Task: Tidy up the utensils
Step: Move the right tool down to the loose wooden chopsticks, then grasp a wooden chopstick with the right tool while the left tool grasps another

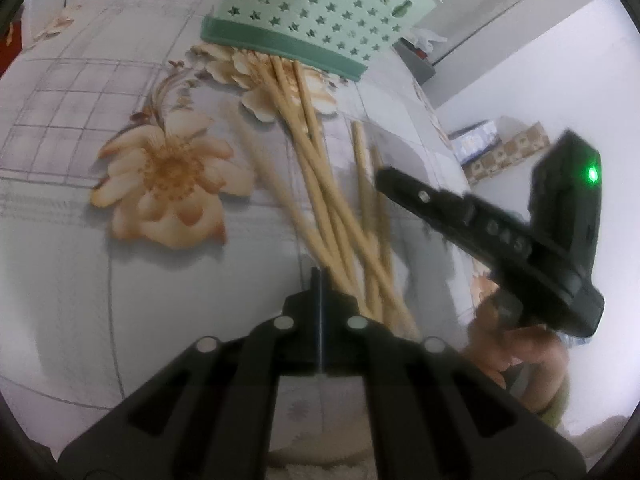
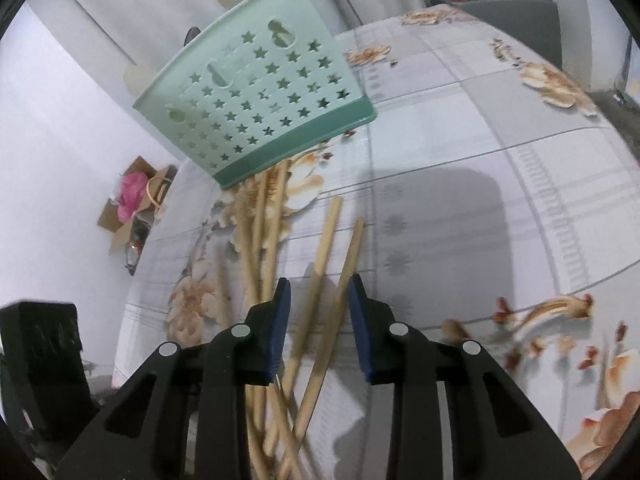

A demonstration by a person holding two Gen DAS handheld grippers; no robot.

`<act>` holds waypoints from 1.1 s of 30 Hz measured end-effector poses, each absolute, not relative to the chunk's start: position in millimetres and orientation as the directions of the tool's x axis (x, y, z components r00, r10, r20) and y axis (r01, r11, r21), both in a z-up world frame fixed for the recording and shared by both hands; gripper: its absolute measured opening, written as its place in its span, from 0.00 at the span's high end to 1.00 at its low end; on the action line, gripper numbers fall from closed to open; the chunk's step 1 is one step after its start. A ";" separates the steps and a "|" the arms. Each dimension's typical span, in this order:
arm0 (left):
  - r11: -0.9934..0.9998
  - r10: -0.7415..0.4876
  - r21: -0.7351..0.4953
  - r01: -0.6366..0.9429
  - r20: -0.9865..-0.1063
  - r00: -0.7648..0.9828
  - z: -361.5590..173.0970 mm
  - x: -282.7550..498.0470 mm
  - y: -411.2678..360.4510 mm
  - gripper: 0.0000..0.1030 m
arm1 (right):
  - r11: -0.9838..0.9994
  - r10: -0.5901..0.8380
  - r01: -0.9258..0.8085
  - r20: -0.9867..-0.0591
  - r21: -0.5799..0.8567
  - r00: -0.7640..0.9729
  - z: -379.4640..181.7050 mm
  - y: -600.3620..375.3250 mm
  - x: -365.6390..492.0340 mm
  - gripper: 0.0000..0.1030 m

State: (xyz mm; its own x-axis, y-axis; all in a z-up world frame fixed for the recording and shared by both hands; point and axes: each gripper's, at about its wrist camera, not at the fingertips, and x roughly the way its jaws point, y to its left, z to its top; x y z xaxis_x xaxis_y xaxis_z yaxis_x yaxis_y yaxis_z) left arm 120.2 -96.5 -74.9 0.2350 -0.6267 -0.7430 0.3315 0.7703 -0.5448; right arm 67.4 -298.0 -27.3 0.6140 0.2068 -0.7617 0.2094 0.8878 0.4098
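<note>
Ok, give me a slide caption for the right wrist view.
Right gripper, jaws apart, straddles two wooden chopsticks scattered before a green star-punched holder on a floral tablecloth.

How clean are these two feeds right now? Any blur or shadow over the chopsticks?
Left wrist view: right gripper smeared by motion, chopsticks soft but readable. Right wrist view: chopsticks streaked, a broad grey shadow on the tablecloth beside them; fisheye bends both.

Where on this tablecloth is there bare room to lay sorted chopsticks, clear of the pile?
Free: the cloth beyond the right gripper, on the side away from the green holder, and the stretch around the big flower print outside the left gripper. Crowded: the strip from the holder's base toward both grippers, where the chopsticks cross.
</note>
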 end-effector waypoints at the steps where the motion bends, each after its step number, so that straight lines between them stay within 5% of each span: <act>1: 0.773 -0.625 -0.544 0.326 -0.742 0.243 -74.5 122.4 -94.8 1.00 | 0.893 0.196 0.212 -0.766 0.398 0.613 -26.3 -299.9 63.8 0.72; 10: 0.792 -0.605 -0.523 0.317 -0.741 0.290 -69.7 132.9 -79.7 1.00 | 0.912 0.147 0.227 -0.788 0.342 0.597 -25.7 -303.5 53.3 0.77; 14: 0.786 -0.616 -0.536 0.309 -0.724 0.310 -65.2 140.9 -78.9 0.74 | 0.912 0.143 0.234 -0.795 0.338 0.590 -27.4 -306.7 50.1 0.77; 21: 0.854 -0.510 -0.401 0.331 -0.770 0.383 -62.0 157.6 -98.1 0.75 | 0.914 0.137 0.233 -0.794 0.331 0.592 -28.2 -307.7 48.7 0.78; 26: 0.893 -0.399 -0.233 0.386 -0.806 0.437 -58.9 158.8 -112.3 0.84 | 0.928 0.126 0.211 -0.794 0.306 0.595 -25.0 -304.7 56.5 0.78; 33: 0.895 -0.363 -0.162 0.416 -0.805 0.468 -60.4 163.3 -106.5 0.93 | 0.967 0.111 0.130 -0.820 0.219 0.561 -25.4 -289.6 72.2 0.78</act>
